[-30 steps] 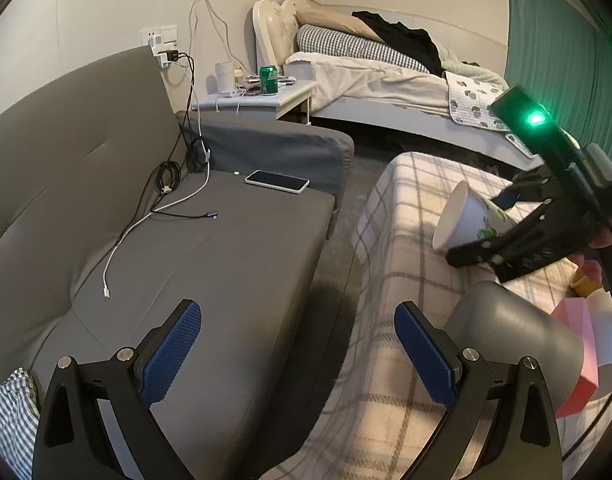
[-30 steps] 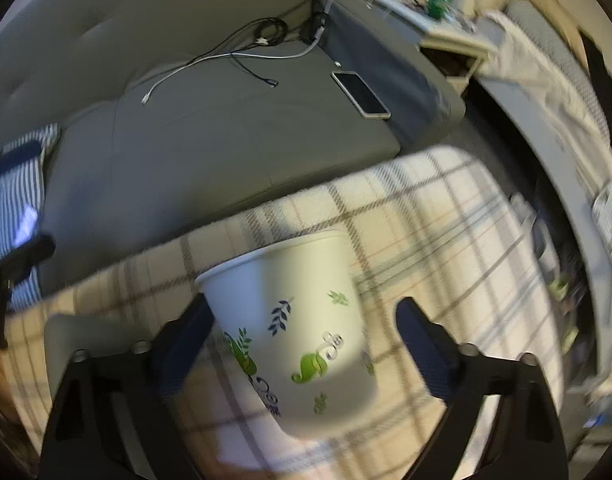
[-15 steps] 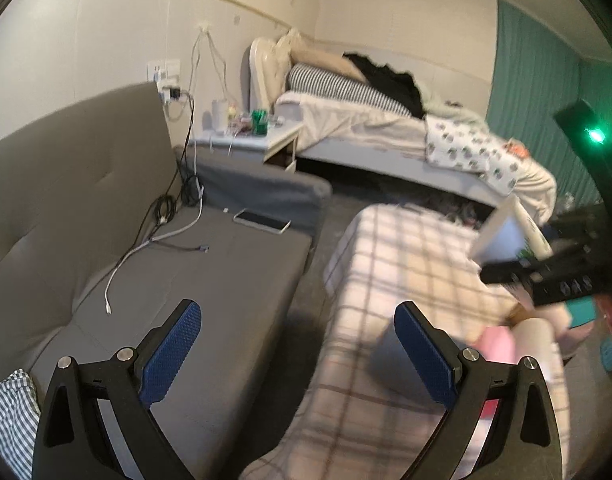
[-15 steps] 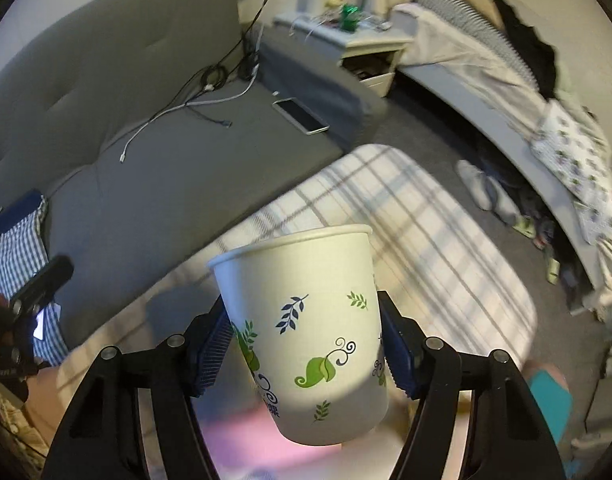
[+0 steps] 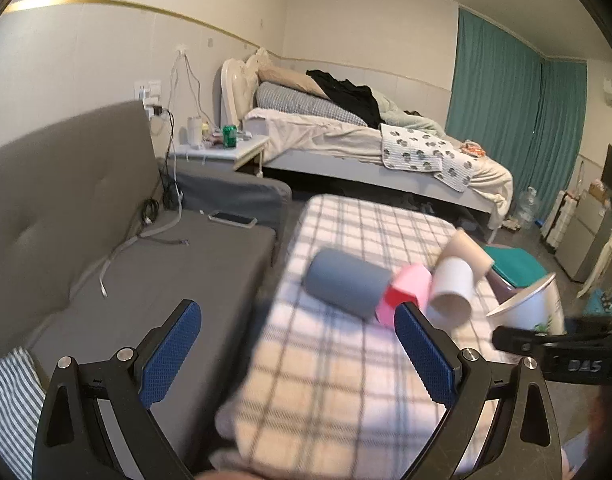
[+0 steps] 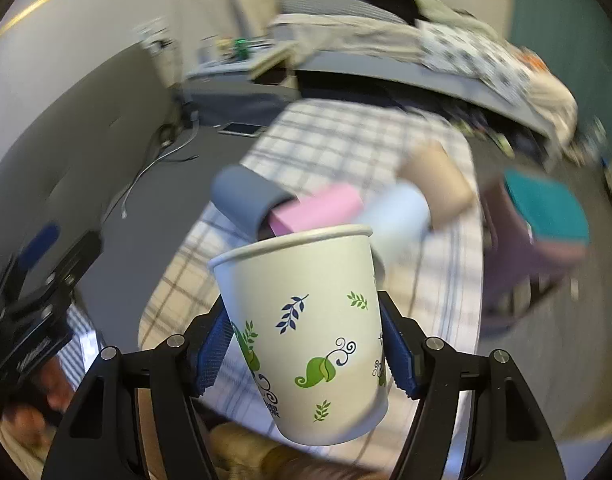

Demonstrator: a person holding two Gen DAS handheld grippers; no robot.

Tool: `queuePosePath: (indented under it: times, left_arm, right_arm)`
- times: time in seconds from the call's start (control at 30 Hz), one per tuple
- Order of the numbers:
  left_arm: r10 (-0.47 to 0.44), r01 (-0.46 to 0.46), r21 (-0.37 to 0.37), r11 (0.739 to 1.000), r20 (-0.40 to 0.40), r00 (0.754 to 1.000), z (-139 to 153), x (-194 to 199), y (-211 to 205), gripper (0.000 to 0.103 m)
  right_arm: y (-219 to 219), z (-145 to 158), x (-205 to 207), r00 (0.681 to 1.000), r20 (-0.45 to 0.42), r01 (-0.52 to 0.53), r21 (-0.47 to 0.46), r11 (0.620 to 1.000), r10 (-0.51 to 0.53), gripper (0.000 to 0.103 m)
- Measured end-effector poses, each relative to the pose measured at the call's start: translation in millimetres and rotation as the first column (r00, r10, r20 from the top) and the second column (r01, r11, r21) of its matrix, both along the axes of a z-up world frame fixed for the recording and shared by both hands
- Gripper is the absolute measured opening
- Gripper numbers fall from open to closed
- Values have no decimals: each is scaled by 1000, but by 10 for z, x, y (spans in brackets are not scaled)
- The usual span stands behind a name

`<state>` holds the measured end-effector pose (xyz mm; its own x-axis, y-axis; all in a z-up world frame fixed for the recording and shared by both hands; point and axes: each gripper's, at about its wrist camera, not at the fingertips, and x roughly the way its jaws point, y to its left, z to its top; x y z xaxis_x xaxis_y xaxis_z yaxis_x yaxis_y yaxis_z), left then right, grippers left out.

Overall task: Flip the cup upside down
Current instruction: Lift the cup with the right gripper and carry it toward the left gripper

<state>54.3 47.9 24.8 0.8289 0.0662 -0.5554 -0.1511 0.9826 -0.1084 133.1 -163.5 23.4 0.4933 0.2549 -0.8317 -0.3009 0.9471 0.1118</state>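
The right gripper (image 6: 306, 350) has its blue-padded jaws clamped on both sides of the white paper cup printed with green and blue leaves (image 6: 306, 336), gripping it around the lower half of its body. The cup is up in the air above the plaid-covered table (image 6: 338, 144), rim pointing up and away from the camera, tilted a bit. From the left wrist view you can see the same cup (image 5: 532, 306) off at the right edge, leaning with its rim toward the upper left, pinched in the right gripper's black fingers (image 5: 546, 342). The left gripper (image 5: 297, 354) is spread wide with nothing between its blue pads (image 5: 171, 350), hanging over the gap between the grey sofa (image 5: 145, 272) and the table. On the checked cloth there's a pile lying on its side: a grey cylinder (image 5: 346, 288), a pink box (image 5: 406, 292), a white tube (image 5: 454, 290) and a tan cardboard tube (image 5: 468, 246), all pretty much touching each other. A phone (image 5: 232, 218) and a white cable (image 5: 113, 258) sit on the sofa seat. Background's an unmade bed (image 5: 370, 140) and teal curtains (image 5: 514, 112). Right wrist view is quite blurry.
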Motion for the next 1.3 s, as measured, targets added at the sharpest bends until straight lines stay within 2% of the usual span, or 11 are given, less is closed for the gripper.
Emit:
queuePosePath:
  times: [0.13,0.27,0.47,0.73,0.77,0.83,1.0,1.1,1.2,1.3]
  left_arm:
    - [5,-5,13,1000,-25,1000,-226,-137,-71,100]
    - [-1,4,45,999,-54,999,-366,-92,-128,100]
    - [-22,28,58,998,-91,996,-520,-42,-163,100]
    - [-32,41,54,998,-158,987,-686,110,-167,100]
    - [-30,39,52,998,-163,986,-697,115,-168,100]
    - [-28,37,50,998,-168,985,-709,124,-172,100]
    - [-40,50,60,997,-155,987,-657,63,-266,100]
    - [-64,70,41,997,-136,989,-577,3,-362,100]
    - [-85,89,28,996,-122,989,-499,-45,-508,100]
    - [-101,105,23,994,-118,988,-451,-58,-715,100]
  right_arm:
    - [-48,-310,-187,994,-62,94,48,994,-91,67]
    - [26,-601,-254,987,-86,139,24,990,-137,67]
    - [84,-868,-82,979,-100,178,12,984,-176,68]
    - [110,-1100,152,968,-124,225,49,973,-217,69]
    - [107,-1111,158,968,-123,225,58,973,-217,70]
    - [71,-1111,146,969,-112,229,75,970,-220,86]
    - [-38,-899,-1,979,-20,202,114,973,-201,88]
    - [-177,-672,-174,976,80,191,117,975,-201,89]
    - [-365,-458,-392,956,207,196,72,978,-206,89]
    - [-593,-353,-604,918,319,246,9,969,-235,89]
